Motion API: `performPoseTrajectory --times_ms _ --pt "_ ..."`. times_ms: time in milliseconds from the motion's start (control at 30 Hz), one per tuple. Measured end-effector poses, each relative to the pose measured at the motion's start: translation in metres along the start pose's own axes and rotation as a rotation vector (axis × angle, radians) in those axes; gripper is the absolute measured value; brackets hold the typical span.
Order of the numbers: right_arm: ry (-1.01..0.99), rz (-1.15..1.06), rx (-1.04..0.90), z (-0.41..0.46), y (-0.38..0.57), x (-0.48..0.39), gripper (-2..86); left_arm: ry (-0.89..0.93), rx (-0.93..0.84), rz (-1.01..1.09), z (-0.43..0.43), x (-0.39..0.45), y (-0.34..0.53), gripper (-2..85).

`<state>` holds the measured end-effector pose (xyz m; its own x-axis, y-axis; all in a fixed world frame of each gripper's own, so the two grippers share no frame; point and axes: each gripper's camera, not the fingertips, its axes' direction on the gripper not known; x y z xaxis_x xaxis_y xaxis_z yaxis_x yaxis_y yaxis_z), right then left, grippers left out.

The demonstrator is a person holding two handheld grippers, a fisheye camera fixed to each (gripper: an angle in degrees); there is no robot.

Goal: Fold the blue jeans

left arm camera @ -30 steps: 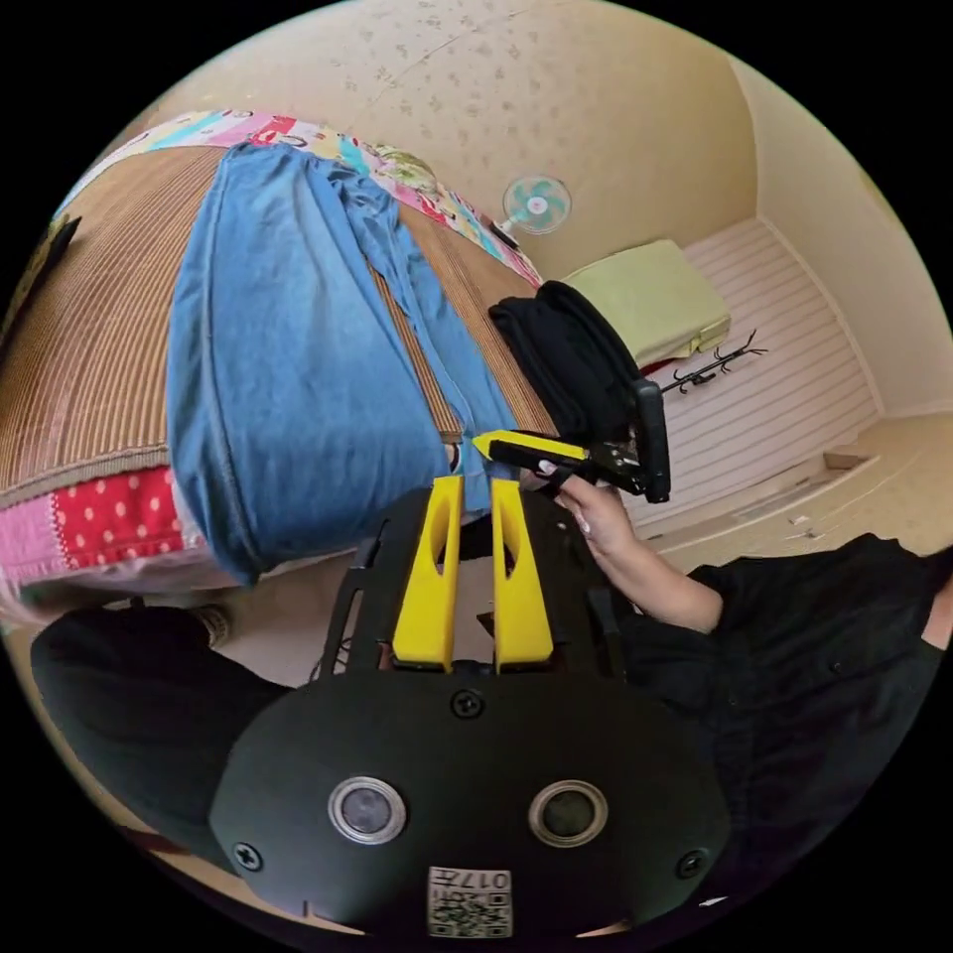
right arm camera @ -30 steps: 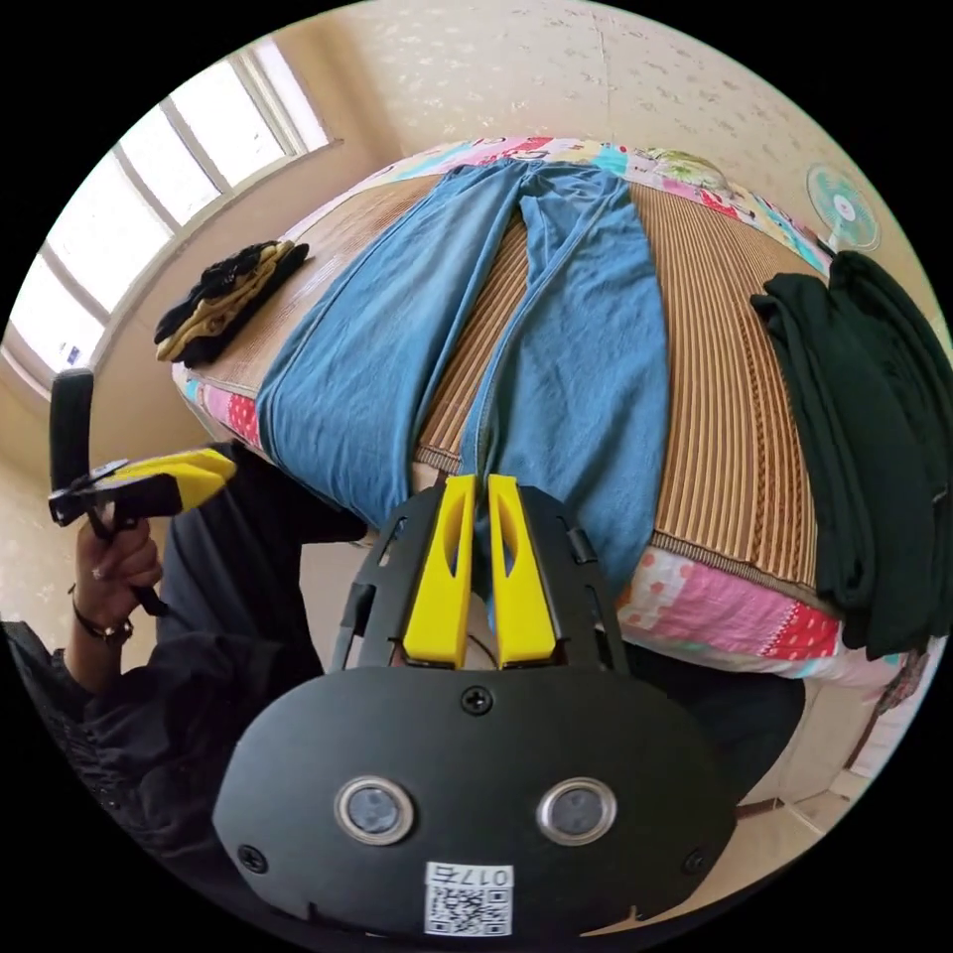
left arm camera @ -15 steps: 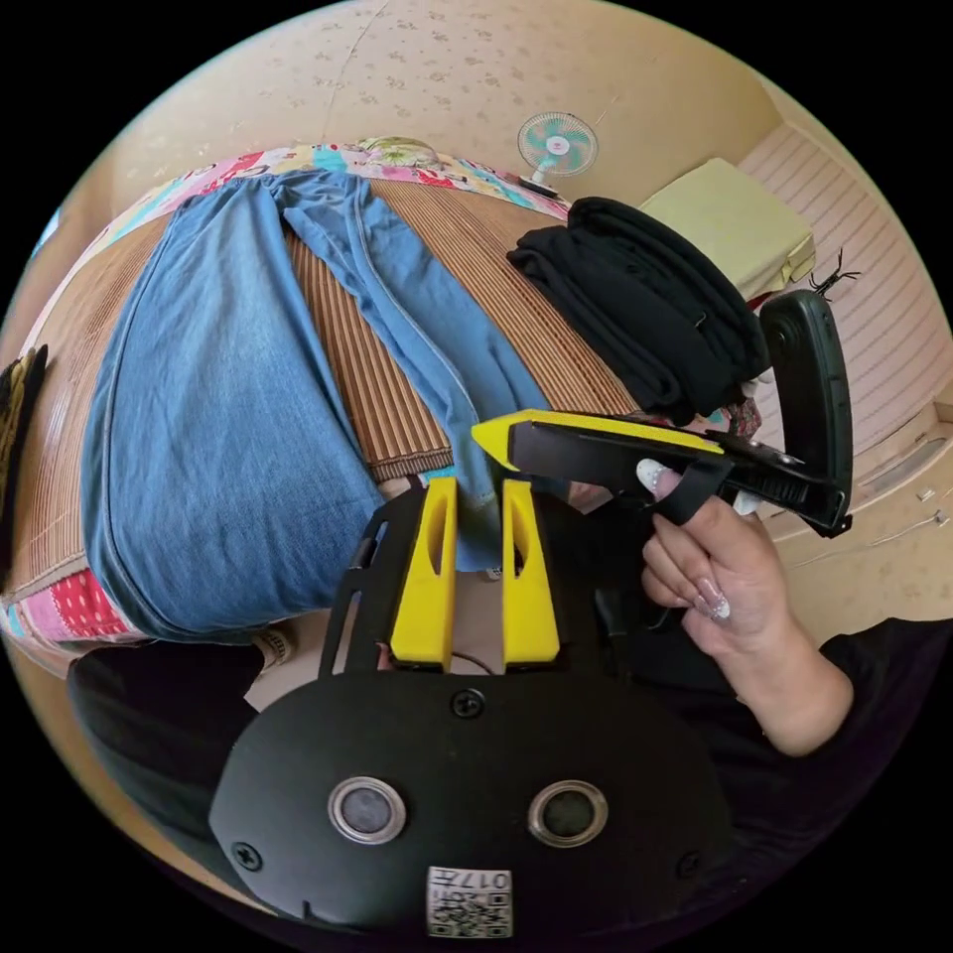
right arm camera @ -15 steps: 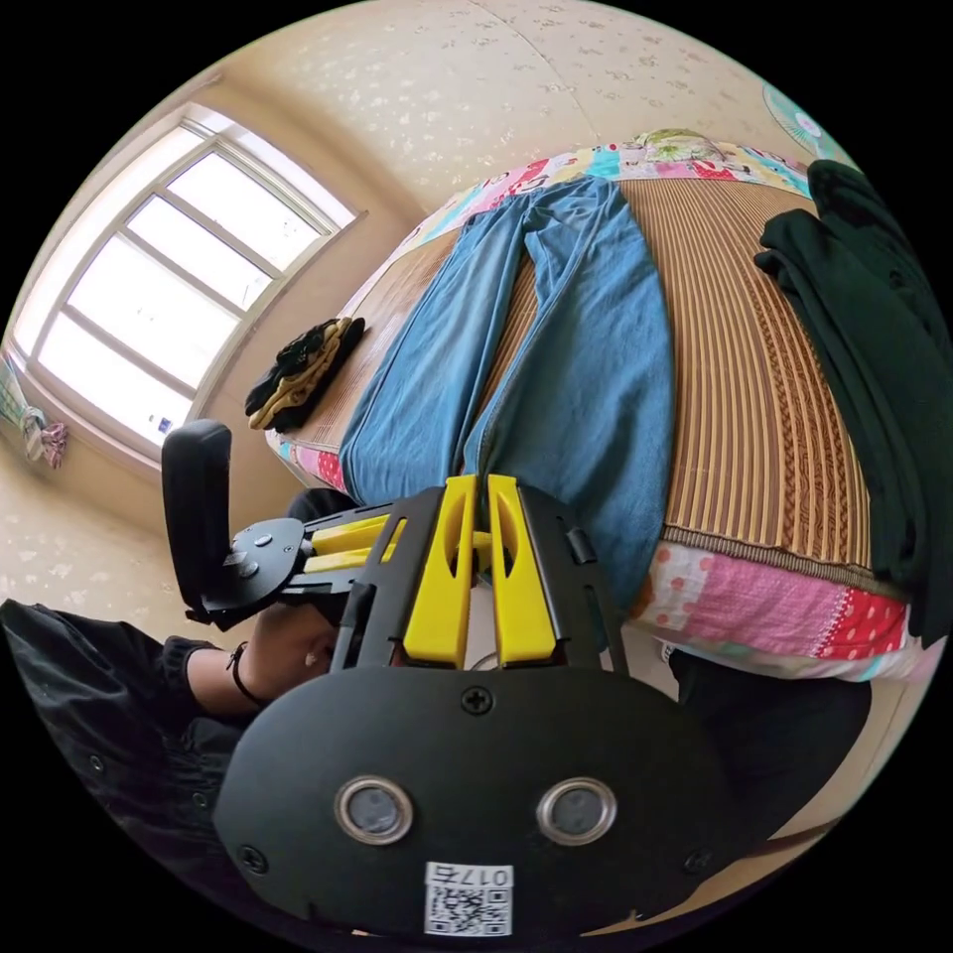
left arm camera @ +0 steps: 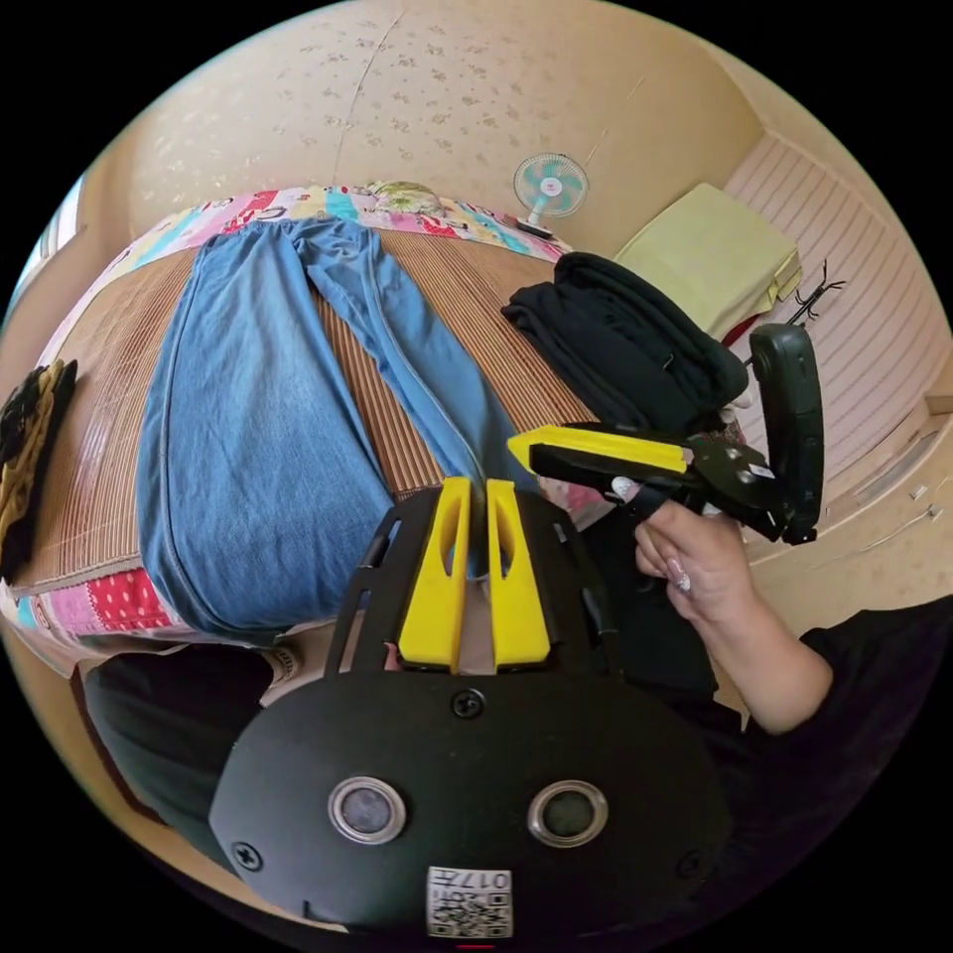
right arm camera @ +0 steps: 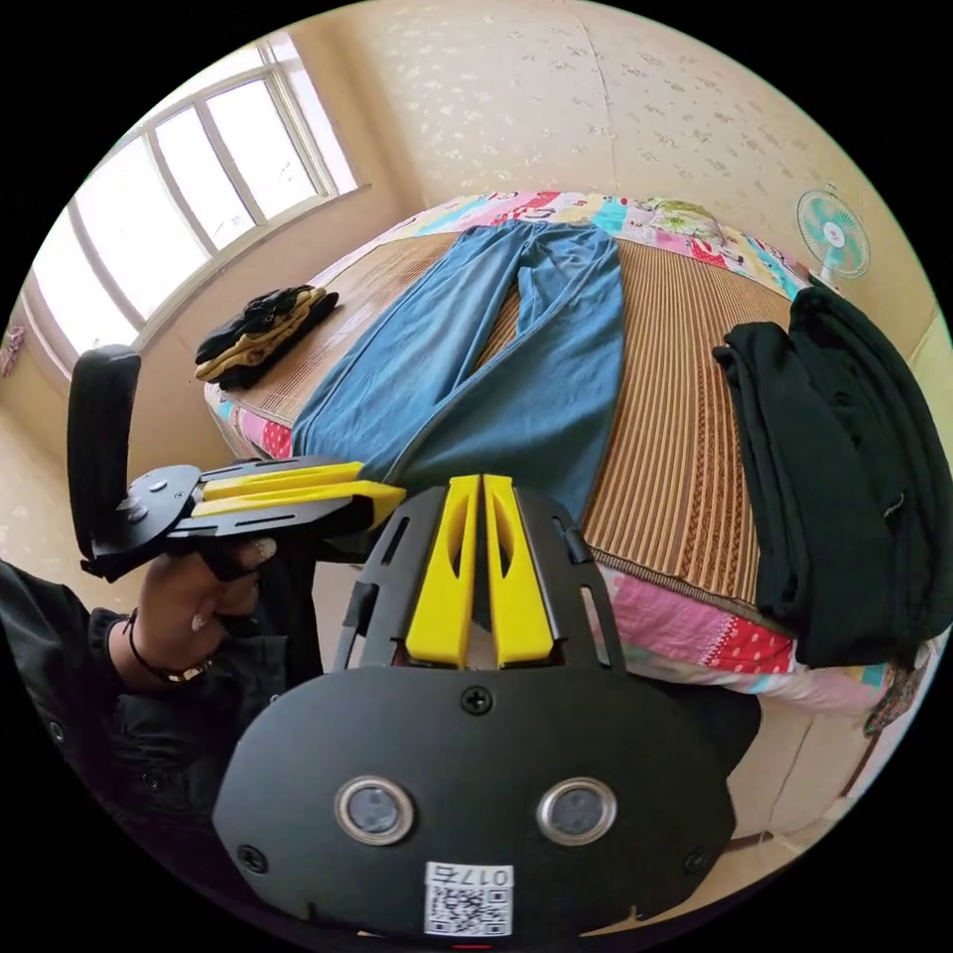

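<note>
The blue jeans (left arm camera: 258, 437) are lying flat on a bed (left arm camera: 99, 417) covered by a striped woven mat, legs running toward the near edge and spilling a little over it. In the left gripper view, the left gripper (left arm camera: 475, 488) is pinching the hem of one leg, denim showing between its nearly closed yellow jaws. The right gripper (right arm camera: 480, 483) is likewise pressing its jaws together on the hem of the other leg in the right gripper view, where the jeans (right arm camera: 476, 367) are spreading out beyond it. A hand (left arm camera: 695, 556) is gripping the right tool's handle. A pile of dark clothes (right arm camera: 844, 467) is resting beside the jeans, apart from them, and a black and yellow garment (right arm camera: 260, 333) is sitting near the window side
</note>
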<state>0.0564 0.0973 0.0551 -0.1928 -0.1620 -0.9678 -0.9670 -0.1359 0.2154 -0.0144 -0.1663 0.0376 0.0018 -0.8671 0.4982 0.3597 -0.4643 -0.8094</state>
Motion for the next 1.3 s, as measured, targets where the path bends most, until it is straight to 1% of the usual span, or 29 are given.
performPoseTrajectory --times_ms 133,200,267,400,500,567,633,700,800,867,900,967,1000,1100,1167,1233,1300 --pt "-0.040 -0.024 0.026 -0.014 -0.052 0.032 5.8 0.144 0.045 0.034 -0.027 -0.008 0.014 3.6" --pt "-0.054 -0.046 0.002 -0.010 -0.089 0.050 8.4 0.217 0.069 0.047 -0.040 -0.014 0.020 3.6" --pt "-0.110 -0.022 -0.035 0.006 -0.144 0.085 11.7 0.298 0.105 0.068 -0.055 -0.024 0.028 3.6" --pt "-0.257 0.018 -0.073 0.049 -0.227 0.132 13.8 0.416 0.147 0.077 -0.072 -0.046 0.034 3.5" --pt "-0.362 0.126 -0.088 0.093 -0.289 0.171 15.6 0.504 0.175 0.056 -0.080 -0.070 0.035 3.4" --pt "-0.447 0.280 -0.084 0.129 -0.331 0.211 17.1 0.569 0.181 0.079 -0.086 -0.084 0.035 3.4" --pt "-0.471 0.366 -0.049 0.151 -0.353 0.241 17.5 0.615 0.177 0.097 -0.091 -0.095 0.036 3.3" --pt "-0.462 0.406 -0.019 0.168 -0.372 0.263 17.7 0.664 0.189 0.096 -0.097 -0.108 0.039 3.3" --pt "-0.412 0.440 0.044 0.186 -0.399 0.290 16.4 0.740 0.204 0.080 -0.101 -0.131 0.041 3.4" --pt "-0.446 0.479 0.110 0.195 -0.413 0.309 13.6 0.784 0.210 0.066 -0.101 -0.148 0.041 3.5" --pt "-0.455 0.494 0.111 0.198 -0.417 0.314 12.4 0.797 0.209 0.061 -0.101 -0.152 0.042 3.5" --pt "-0.469 0.532 0.111 0.207 -0.427 0.327 6.4 0.851 0.199 0.033 -0.095 -0.165 0.044 3.5" --pt "-0.469 0.525 0.128 0.206 -0.429 0.327 4.5 0.864 0.196 0.022 -0.093 -0.168 0.046 3.5" --pt "-0.487 0.415 0.275 0.186 -0.439 0.314 2.4 0.880 0.186 -0.055 -0.088 -0.185 0.061 3.3" --pt "-0.648 0.288 0.379 0.179 -0.451 0.290 1.8 0.851 0.201 -0.146 -0.094 -0.202 0.081 3.1" --pt "-0.804 0.239 0.383 0.187 -0.463 0.266 1.6 0.831 0.214 -0.203 -0.104 -0.215 0.096 3.0" --pt "-0.881 0.233 0.388 0.199 -0.470 0.237 1.7 0.783 0.224 -0.260 -0.116 -0.226 0.111 3.0"
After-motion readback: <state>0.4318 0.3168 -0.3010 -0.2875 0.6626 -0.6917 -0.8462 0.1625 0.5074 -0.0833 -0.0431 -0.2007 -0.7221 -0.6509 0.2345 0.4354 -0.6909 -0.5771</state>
